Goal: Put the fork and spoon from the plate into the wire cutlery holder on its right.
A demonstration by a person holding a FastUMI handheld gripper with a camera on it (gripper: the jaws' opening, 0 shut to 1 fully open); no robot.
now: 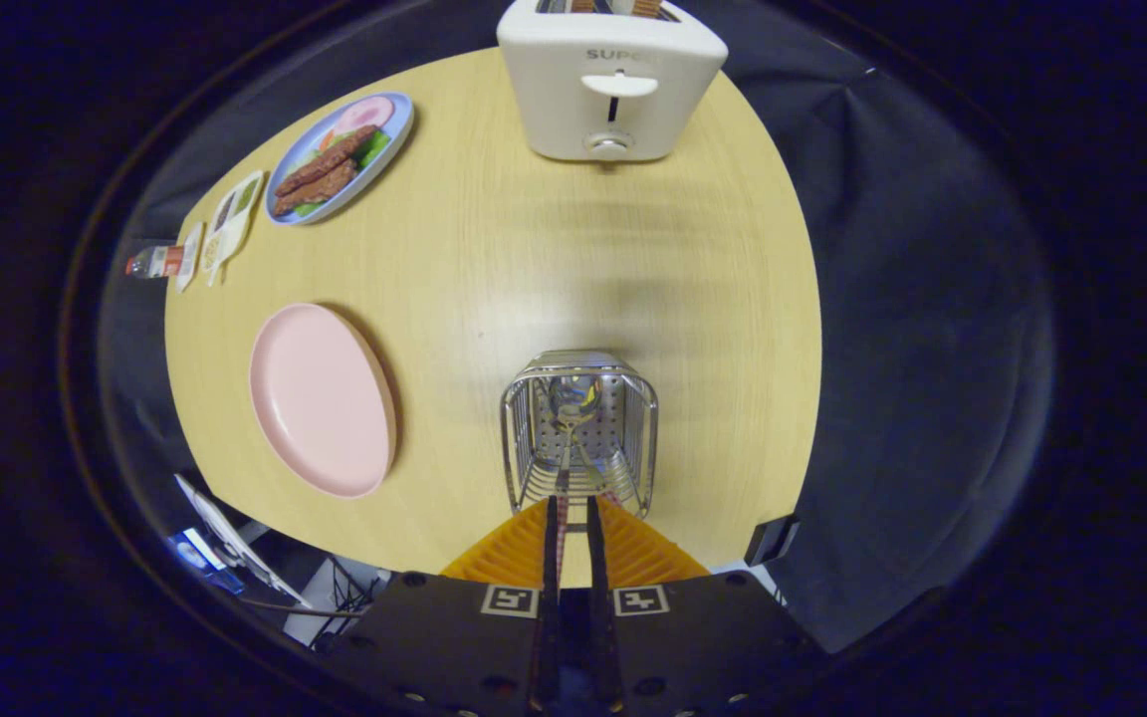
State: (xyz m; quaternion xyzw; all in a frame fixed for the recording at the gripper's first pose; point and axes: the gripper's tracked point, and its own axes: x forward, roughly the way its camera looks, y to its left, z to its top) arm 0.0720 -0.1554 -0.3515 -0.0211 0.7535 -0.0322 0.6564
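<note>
A: What is seen at the far left of the worktop (534,249)?

B: A small bottle (150,263) is laid on its side at the edge, and two flat packets (225,227) are placed just beside it. Beyond them, a blue plate (399,119) loaded with food is set.

A: And nearer?

B: A pink plate (320,398) is placed to the left of the wire cutlery holder (579,428), apart from it. No cutlery is seen on its surface.

A: Where are the fork and spoon found?

B: Inside the holder, a utensil handle (568,423) is seen leaning, with a shiny rounded piece (573,390) near the perforated bottom. Which piece is the fork and which the spoon cannot be told.

A: How is the claw held?

B: The claw (573,513) is positioned directly over the near rim of the holder, its two orange-backed fingers (546,528) drawn almost together. A thin shaft is seen running up through the narrow slot between them into the holder; it appears to be pinched there, though the contact itself is not clearly shown.

A: What is placed farther on?

B: A white toaster (611,85) is stood at the far edge of the worktop, straight beyond the holder, with slices seen in its slots.
</note>
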